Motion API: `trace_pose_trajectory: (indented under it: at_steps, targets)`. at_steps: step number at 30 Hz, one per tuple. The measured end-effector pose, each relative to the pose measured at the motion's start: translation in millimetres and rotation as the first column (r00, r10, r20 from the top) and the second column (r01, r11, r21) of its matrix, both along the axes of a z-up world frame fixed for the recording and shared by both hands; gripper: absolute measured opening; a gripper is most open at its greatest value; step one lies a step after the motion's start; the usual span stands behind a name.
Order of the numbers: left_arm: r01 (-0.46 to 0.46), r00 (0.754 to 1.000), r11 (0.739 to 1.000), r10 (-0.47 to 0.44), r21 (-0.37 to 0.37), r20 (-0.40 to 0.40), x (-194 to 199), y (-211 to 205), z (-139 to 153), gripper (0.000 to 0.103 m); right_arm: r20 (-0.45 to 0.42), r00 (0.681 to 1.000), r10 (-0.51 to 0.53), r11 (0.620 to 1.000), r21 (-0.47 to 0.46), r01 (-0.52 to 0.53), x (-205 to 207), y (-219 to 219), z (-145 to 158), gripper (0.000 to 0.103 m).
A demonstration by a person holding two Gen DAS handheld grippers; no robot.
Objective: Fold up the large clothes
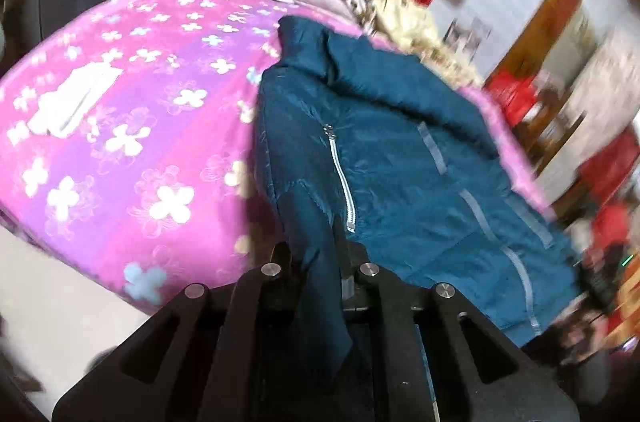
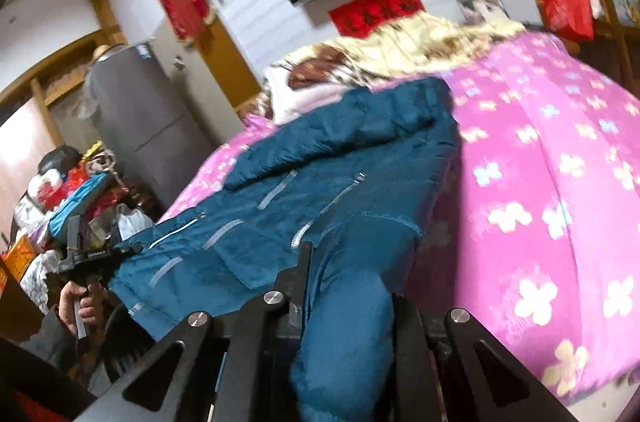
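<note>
Jacket: the teal padded jacket (image 1: 384, 158) lay spread over the pink flowered bedspread (image 1: 132, 94), filling the centre and lower right of the left wrist frame; its near hem hung toward both cameras.
Left gripper: the left gripper (image 1: 320, 262) had its jaws closed on a pinched fold of the jacket hem at bottom centre, just below the silver pocket zip (image 1: 342, 178); likely so the edge could be lifted evenly.
Right gripper: the right gripper (image 2: 344, 286) clamped a thick bunch of the same hem at bottom centre of its own frame; fabric bulged between the fingers.
Reason: holding two points on one edge probably kept it taut for folding over.
Surroundings: a crumpled yellow blanket (image 2: 432, 38) sat above, beyond the collar.
</note>
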State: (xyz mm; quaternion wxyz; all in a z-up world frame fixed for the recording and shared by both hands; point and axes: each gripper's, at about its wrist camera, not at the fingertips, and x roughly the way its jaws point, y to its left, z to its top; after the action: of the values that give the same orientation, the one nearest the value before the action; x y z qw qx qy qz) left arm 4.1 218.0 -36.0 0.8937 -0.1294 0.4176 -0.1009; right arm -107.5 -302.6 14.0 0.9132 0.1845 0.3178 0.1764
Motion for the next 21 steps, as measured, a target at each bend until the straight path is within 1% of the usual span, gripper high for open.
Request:
trace_pose_trajectory:
  at_steps: [1, 2, 3, 5, 6, 7, 10, 13, 18, 21]
  targets:
    - [-0.002, 1.0, 0.997, 0.002, 0.073, 0.002, 2, -10, -4, 0.009, -0.018, 1.0, -0.005, 1.0, 0.004, 0.005, 1, -1, -3, 0.012]
    - [-0.003, 1.0, 0.996, 0.004, 0.093, -0.005, 0, -13, -8, 0.009, -0.048, 0.999, -0.013, 1.0, 0.002, 0.013, 4, -2, -8, 0.012]
    - [-0.016, 0.999, 0.992, 0.021, 0.127, -0.038, 4, -20, -16, 0.009, -0.083, 0.996, -0.025, 1.0, -0.004, 0.025, 8, -2, -13, 0.012]
    - [-0.05, 0.997, 0.981, 0.061, 0.185, -0.052, 5, -26, -26, 0.01, -0.116, 0.993, -0.034, 0.999, 0.001, 0.034, 10, -4, -19, 0.012]
    - [-0.079, 0.995, 0.968, 0.091, 0.237, -0.042, 5, -32, -29, 0.011, -0.122, 0.992, -0.036, 0.999, 0.0, 0.036, 11, -5, -21, 0.012]
    - [-0.092, 0.994, 0.959, 0.105, 0.268, -0.035, 3, -36, -29, 0.012, -0.128, 0.991, -0.044, 0.999, -0.01, 0.043, 11, -6, -23, 0.012]
    - [-0.128, 0.991, 0.913, 0.137, 0.388, 0.003, 1, -57, -31, 0.012, -0.144, 0.988, -0.052, 0.999, -0.021, 0.049, 12, -6, -29, 0.012]
    - [-0.152, 0.987, 0.9, 0.161, 0.409, 0.011, 3, -61, -32, 0.012, -0.163, 0.985, -0.061, 0.998, -0.042, 0.055, 18, -5, -33, 0.012]
    - [-0.169, 0.984, 0.899, 0.18, 0.405, 0.01, 1, -61, -31, 0.012, -0.158, 0.985, -0.071, 0.996, -0.069, 0.061, 14, 0, -35, 0.012]
    - [-0.166, 0.983, 0.899, 0.182, 0.404, -0.002, 3, -60, -35, 0.012, -0.156, 0.985, -0.073, 0.994, -0.091, 0.06, 14, 3, -35, 0.012]
